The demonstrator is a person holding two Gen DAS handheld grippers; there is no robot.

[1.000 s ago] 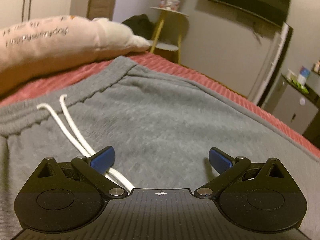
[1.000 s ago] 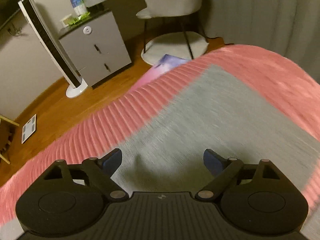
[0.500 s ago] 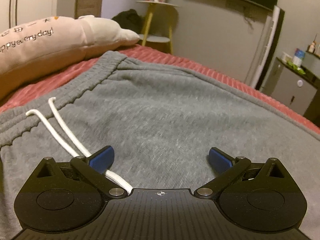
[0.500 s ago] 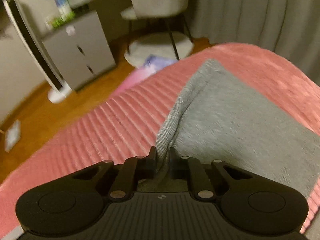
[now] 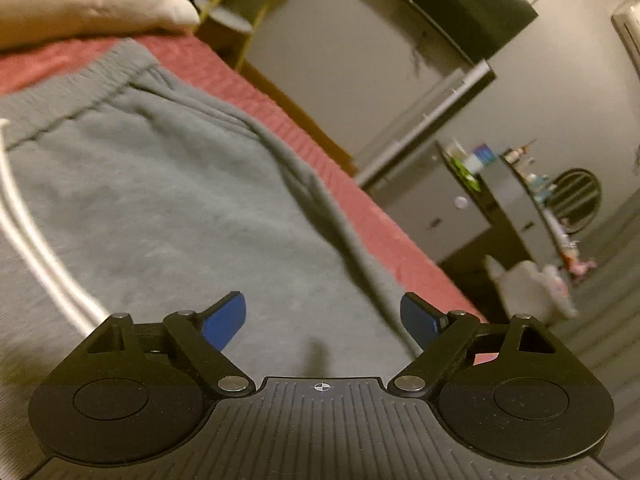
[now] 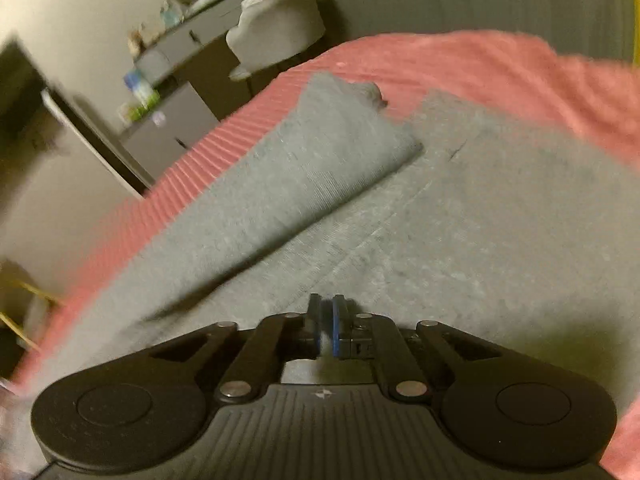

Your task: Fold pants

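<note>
While the right claw (image 6: 325,328) sits clenched low in its frame, seemingly pinching grey cloth, the grey fleece sweatpants (image 6: 460,216) spread across the pink ribbed bedspread (image 6: 500,64), one leg doubled over at centre, likely mid-fold. Over to the left claw (image 5: 322,320): jaws wide but closing, nothing gripped, hovering above the waistband (image 5: 80,92) and white drawstring (image 5: 36,248). No containers nearby.

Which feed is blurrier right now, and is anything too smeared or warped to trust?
Right wrist view: heavier smear, worst on the folded pant leg and the bedspread; the right gripper stays sharp, casting a shadow on the cloth. Left wrist view: milder blur; the drawstring streaks, the dresser clutter is unreadable, and the walls bow from fisheye. Both dim and warm-toned.
</note>
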